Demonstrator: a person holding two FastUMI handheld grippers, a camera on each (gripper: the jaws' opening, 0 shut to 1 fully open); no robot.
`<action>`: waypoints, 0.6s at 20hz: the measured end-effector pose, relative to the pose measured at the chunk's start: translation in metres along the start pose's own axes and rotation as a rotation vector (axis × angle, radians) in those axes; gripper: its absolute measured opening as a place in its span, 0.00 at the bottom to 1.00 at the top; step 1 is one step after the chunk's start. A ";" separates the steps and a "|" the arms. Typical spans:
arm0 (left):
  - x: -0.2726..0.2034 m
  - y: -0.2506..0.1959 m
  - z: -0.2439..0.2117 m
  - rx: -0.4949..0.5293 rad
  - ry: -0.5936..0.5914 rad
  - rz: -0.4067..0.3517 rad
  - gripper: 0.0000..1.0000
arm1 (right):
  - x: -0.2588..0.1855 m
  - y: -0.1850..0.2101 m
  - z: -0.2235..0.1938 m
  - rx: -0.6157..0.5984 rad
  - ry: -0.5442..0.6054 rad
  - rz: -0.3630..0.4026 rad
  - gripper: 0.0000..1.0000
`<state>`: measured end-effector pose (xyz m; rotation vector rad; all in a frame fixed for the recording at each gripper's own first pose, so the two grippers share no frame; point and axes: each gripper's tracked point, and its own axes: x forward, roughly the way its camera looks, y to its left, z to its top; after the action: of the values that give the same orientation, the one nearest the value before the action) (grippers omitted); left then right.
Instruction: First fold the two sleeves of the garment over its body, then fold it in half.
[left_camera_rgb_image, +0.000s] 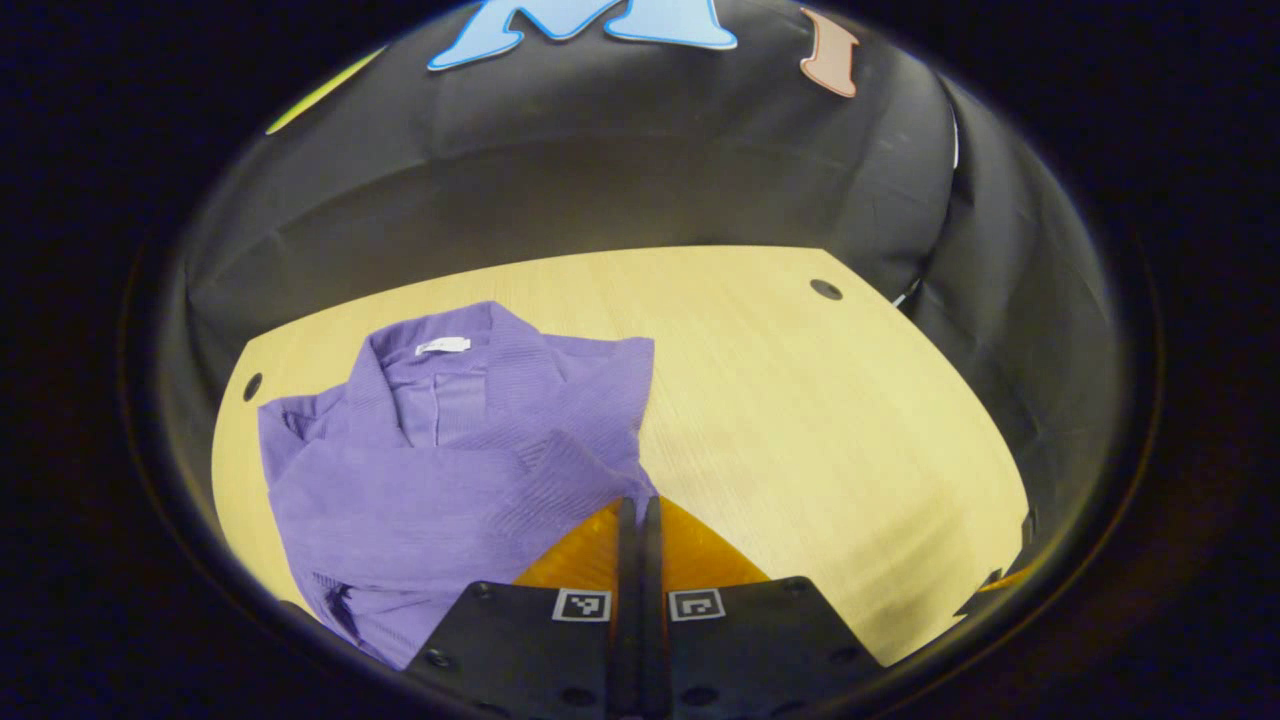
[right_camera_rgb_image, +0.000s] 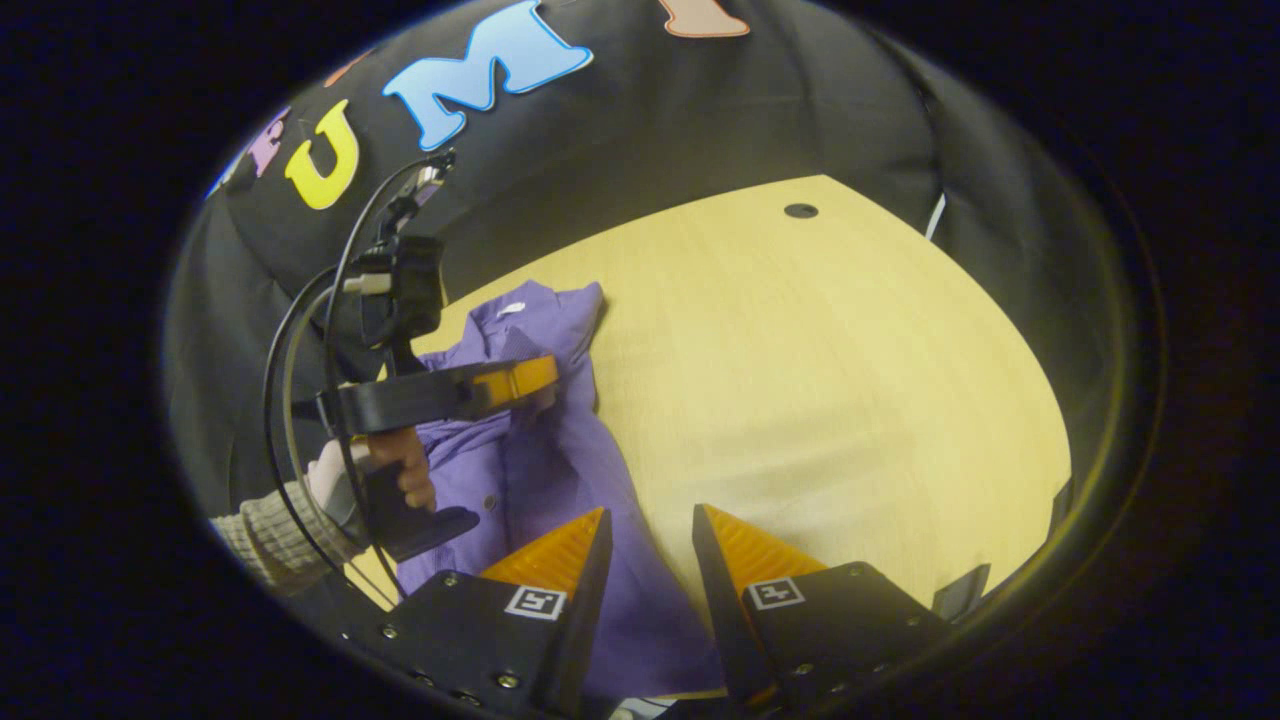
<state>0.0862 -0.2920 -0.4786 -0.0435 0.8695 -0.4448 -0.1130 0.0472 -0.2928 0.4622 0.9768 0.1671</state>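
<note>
Purple shirt (left_camera_rgb_image: 450, 450) lies on the table (left_camera_rgb_image: 800, 420) with sleeves seemingly folded in, halving left; left gripper (left_camera_rgb_image: 638, 515) fingers together at its hem, right gripper (right_camera_rgb_image: 650, 540) apart over it

garment (left_camera_rgb_image: 440, 450): purple, fine ribbed weave, small white neck label (left_camera_rgb_image: 442, 346) | table (left_camera_rgb_image: 800, 420): pale yellow wood grain, dark round holes | sleeve (right_camera_rgb_image: 262, 538): beige with thin check | gripper bodies: black with black-and-white square markers (left_camera_rgb_image: 582, 604)
</note>
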 end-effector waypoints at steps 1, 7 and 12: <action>0.003 0.000 -0.003 0.010 0.011 0.001 0.07 | 0.002 0.001 -0.006 -0.003 0.015 0.002 0.51; 0.010 -0.015 -0.009 0.043 0.043 -0.059 0.50 | 0.011 0.009 -0.044 -0.004 0.100 0.020 0.51; -0.002 -0.022 -0.011 0.066 0.040 -0.066 0.92 | 0.022 0.005 -0.069 -0.030 0.164 -0.001 0.51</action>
<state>0.0686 -0.3097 -0.4791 -0.0024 0.8940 -0.5377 -0.1577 0.0800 -0.3400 0.4257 1.1339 0.2209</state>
